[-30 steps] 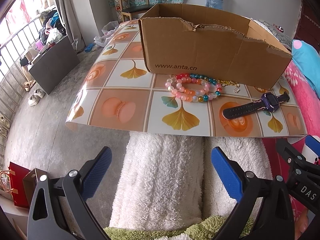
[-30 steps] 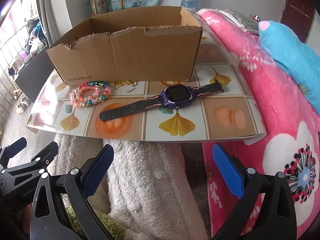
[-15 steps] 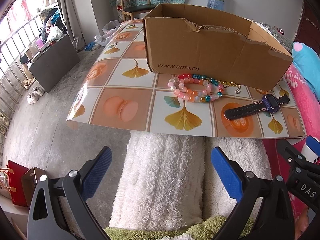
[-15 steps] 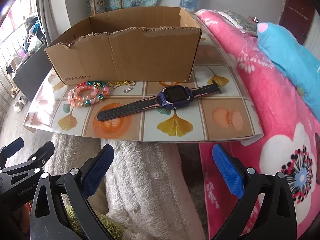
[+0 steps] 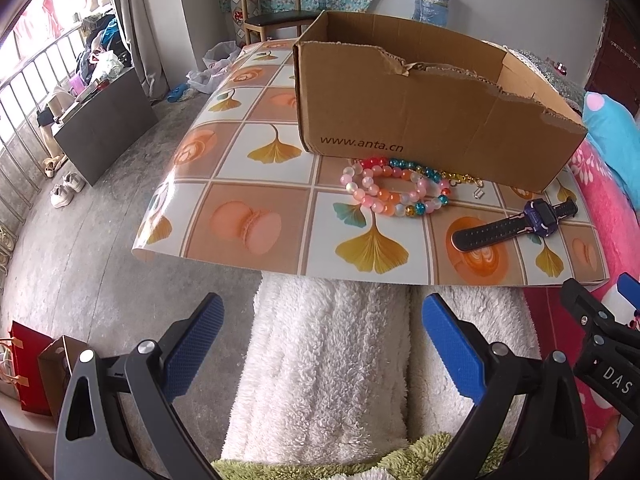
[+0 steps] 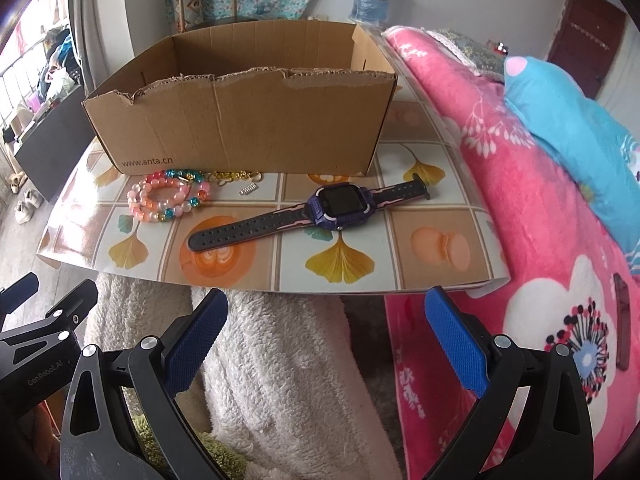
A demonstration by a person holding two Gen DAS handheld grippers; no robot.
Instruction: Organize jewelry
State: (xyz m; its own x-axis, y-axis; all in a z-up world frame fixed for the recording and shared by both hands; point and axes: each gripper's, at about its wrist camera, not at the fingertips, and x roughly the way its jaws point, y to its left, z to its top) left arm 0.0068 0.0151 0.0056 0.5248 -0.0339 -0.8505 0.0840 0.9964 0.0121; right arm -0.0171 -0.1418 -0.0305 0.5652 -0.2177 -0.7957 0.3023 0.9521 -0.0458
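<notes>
An open cardboard box (image 5: 420, 120) (image 6: 248, 128) stands on a tiled-pattern mat (image 5: 256, 184) (image 6: 432, 216). In front of it lie pink and multicoloured bead bracelets (image 5: 394, 192) (image 6: 168, 196), a gold chain (image 5: 464, 178) (image 6: 234, 176) with a small silver charm (image 6: 248, 190), and a purple smartwatch (image 5: 516, 226) (image 6: 316, 210) with a dark strap. My left gripper (image 5: 322, 334) is open and empty, below the mat's near edge. My right gripper (image 6: 326, 330) is open and empty, below the mat's edge, in front of the watch.
White fluffy fabric (image 5: 328, 360) (image 6: 288, 360) lies under both grippers. A pink floral blanket (image 6: 540, 240) and a blue pillow (image 6: 568, 120) lie to the right. A chair (image 5: 276, 20) stands behind the box. A concrete floor (image 5: 80, 220) with shoes lies to the left.
Both grippers have drawn back and risen a little, so the box's inside shows more. Nothing on the mat has moved.
</notes>
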